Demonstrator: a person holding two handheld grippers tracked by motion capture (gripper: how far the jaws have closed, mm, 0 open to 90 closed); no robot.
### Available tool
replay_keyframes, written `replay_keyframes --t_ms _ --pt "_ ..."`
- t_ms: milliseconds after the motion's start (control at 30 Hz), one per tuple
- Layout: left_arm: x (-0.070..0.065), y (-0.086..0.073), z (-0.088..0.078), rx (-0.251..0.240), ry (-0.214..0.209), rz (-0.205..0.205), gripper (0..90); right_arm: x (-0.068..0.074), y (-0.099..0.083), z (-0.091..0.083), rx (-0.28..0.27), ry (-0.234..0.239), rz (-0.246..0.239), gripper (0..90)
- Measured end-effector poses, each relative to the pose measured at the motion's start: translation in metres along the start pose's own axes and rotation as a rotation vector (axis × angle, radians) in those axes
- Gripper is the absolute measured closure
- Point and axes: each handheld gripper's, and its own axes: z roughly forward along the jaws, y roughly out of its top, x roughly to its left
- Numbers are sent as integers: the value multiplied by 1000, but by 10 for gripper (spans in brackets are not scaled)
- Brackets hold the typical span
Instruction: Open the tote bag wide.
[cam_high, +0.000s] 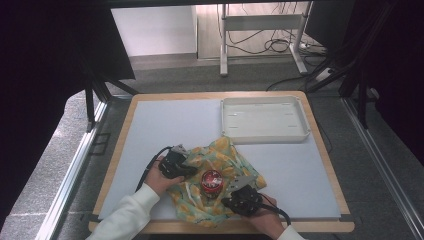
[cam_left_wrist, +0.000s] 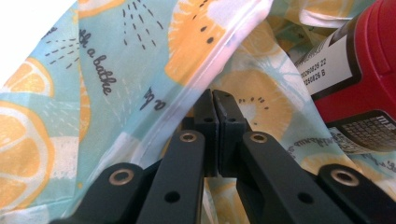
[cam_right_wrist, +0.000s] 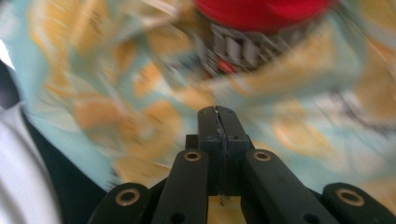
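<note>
Cloth: I am seeing the citrus-print cloth (cam_high: 220, 182) lying crumpled by the worktop's (cam_high: 165, 130) near edge, its long axis running from near edge toward the tray (cam_high: 264, 120) at the far right corner.
Can: the red can (cam_high: 211, 181) is standing upright on the cloth's middle.
Left tool (cam_high: 187, 167): I am pinching a cloth fold, jaws closed.
Right tool (cam_high: 239, 192): I am clamping cloth between closed jaws.
Left gripper view: it is showing the can's printed label (cam_left_wrist: 327, 63), unreadable from above.
Right gripper view: it is blurring.

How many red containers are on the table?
1: a round red-lidded can sits on the lemon-print cloth near the table's front edge, between the two grippers. The cloth's folds could hide others.
</note>
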Motion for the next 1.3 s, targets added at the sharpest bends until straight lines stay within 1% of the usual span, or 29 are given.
replay_keyframes --t_ms 33,100,133,200,267,333,367,433,500,533,567,600,667,733,767,833,900,967,1133,1200,1300 --pt "0 0 0 0 -1 0 893 -2 -1 -2 -3 1 7 889" --pt "0 0 0 0 -3 -2 894 -5 3 -9 -33 -8 13 889" --pt "0 0 0 1 -3 -1 895 -8 7 -16 -60 -14 16 889" --pt "0 0 1 0 -3 -4 895 -14 16 -30 -118 -41 19 889" --pt "0 0 1 -1 -2 -5 895 -21 24 -40 -167 -68 27 889" --pt "0 0 1 -1 -2 -5 896 -31 32 -43 -187 -86 33 889" --pt "0 0 1 0 -2 -5 897 -36 36 -42 -191 -81 45 889" --pt "-1 0 2 -4 -3 -8 897 -45 43 -35 -184 -79 55 889" --pt "-1 0 2 -1 -5 -4 897 -53 50 -23 -162 -79 52 889" --pt "-1 0 1 -4 -6 -6 897 -56 53 -17 -149 -74 65 889" --pt "-1 -1 1 -4 -5 -7 897 -59 55 -12 -138 -80 70 889" --pt "-1 -1 1 -7 -7 -7 898 -62 57 -6 -124 -94 65 889" --pt "-1 -2 0 -7 -8 -8 897 -68 59 2 -99 -124 76 889" --pt "-1 -3 0 -7 -8 -7 898 -74 58 9 -75 -164 73 889" --pt "-1 -3 -1 -6 -8 -5 897 -78 58 12 -69 -172 81 889" --pt "-1 -3 -1 -5 -8 -2 898 -84 55 17 -61 -169 102 889" --pt "-1 -3 0 -6 -10 -2 897 -86 52 19 -57 -165 106 889" --pt "-1 -3 0 -6 -10 -2 897 -85 52 16 -72 -158 111 889" --pt "-2 -2 -3 -25 -12 -3 896 -77 58 -3 -154 -149 96 889" --pt "-3 -1 -4 -38 -17 -1 895 -75 61 -11 -184 -145 82 889" --pt "-3 0 -9 -58 -26 -1 896 -73 64 -20 -213 -139 68 889"
